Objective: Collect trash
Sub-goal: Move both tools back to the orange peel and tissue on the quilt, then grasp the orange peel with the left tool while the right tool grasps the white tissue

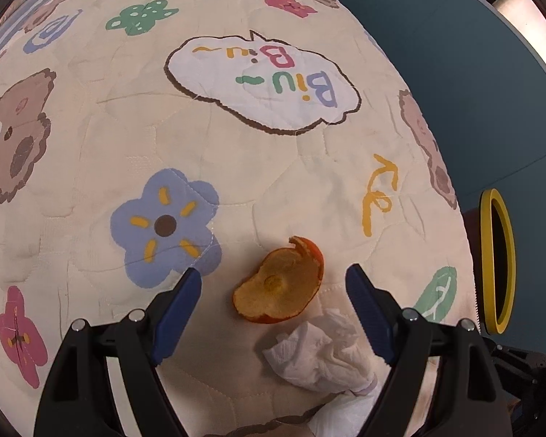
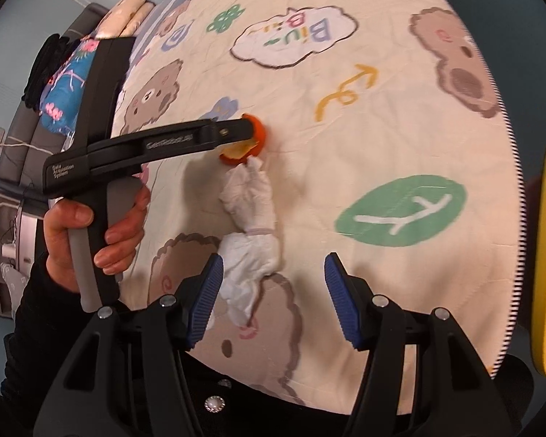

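Both grippers open: left gripper (image 1: 273, 287) straddles the peel (image 1: 278, 286) on the quilt (image 1: 236, 167), right gripper (image 2: 273, 287) by the tissue (image 2: 249, 218); thin peel could slip, or pads snag quilt

A cartoon-print quilt (image 1: 273, 167) carries two things — orange peel (image 1: 280, 282), crumpled tissue (image 1: 320, 353).

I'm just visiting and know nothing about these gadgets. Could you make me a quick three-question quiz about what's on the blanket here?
1. True or false: the left gripper is already squeezing the orange peel.
2. What white item lies next to the peel? A) crumpled tissue B) sock C) cup
3. Fill in: the rim at the blanket's edge is coloured ____.

Key:
1. False; its jaws stand open either side of the peel.
2. A, the crumpled tissue.
3. Yellow, the yellow rim.
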A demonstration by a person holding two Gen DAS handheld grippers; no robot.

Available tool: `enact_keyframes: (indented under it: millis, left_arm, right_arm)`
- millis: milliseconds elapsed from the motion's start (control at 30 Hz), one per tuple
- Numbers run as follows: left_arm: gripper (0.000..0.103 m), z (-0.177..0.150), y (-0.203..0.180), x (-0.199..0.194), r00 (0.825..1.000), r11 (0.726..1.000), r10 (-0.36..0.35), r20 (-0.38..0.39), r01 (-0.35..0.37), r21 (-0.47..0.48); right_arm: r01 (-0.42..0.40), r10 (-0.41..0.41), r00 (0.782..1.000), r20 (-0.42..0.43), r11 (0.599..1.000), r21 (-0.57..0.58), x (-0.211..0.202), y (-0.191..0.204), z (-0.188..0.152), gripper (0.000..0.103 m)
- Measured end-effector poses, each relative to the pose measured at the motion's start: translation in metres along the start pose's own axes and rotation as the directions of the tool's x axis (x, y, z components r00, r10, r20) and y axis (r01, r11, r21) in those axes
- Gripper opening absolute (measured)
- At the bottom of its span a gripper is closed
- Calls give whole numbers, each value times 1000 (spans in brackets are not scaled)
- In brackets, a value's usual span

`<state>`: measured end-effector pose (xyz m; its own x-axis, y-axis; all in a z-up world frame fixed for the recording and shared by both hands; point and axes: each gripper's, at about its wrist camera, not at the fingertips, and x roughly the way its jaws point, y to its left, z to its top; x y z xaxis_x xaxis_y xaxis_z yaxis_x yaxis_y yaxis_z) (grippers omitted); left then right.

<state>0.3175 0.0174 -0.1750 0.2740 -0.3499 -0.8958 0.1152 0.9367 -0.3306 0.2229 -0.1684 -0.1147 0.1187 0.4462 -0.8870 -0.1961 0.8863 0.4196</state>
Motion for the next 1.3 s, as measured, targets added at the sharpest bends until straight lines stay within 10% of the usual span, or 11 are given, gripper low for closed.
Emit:
enact_keyframes:
  millis: [433, 667, 1000, 1300]
  left_arm:
    - [76, 1, -1, 21, 1000, 1000, -5, -15, 5, 14]
    - [45, 1, -7, 30, 1000, 999, 18, -18, -17, 51]
    - [21, 1, -13, 26, 999, 996, 50, 2, -50, 72]
    - [17, 2, -11, 16, 1000, 999, 22, 8, -22, 42]
  right_arm:
    - [-6, 3, 998, -70, 999, -44, 50, 32, 9, 55]
    - [33, -37, 996, -82, 998, -45, 65, 34, 7, 55]
    - [131, -137, 987, -78, 988, -76, 74, 30, 1, 24]
    - [90, -92, 994, -50, 994, -55, 55, 17, -6, 17]
